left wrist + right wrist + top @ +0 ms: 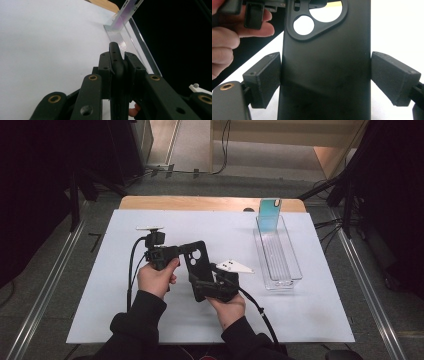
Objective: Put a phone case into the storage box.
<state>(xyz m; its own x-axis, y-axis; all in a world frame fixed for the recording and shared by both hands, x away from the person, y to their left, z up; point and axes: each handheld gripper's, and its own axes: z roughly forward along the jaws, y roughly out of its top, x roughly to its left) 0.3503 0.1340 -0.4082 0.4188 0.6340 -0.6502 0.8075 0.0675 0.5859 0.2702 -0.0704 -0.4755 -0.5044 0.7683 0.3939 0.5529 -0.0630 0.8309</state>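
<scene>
A black phone case point(197, 262) with a camera cut-out is held above the white table between both hands. My left gripper point(182, 251) is shut on the case's upper edge; in the left gripper view its jaws point(118, 62) clamp the thin black edge point(115, 51). My right gripper point(202, 287) is at the case's lower end. In the right gripper view the case point(327, 62) stands between the two pads point(265, 77). The left pad lies against the case's side and the right pad sits a hair off it.
A clear plastic tray point(295, 265) stands at the right of the white table top point(310, 320), with a teal phone case point(270, 214) leaning upright at its far end. The tray point(140, 42) also lies ahead of the left gripper. A hand point(227, 42) grips the left gripper.
</scene>
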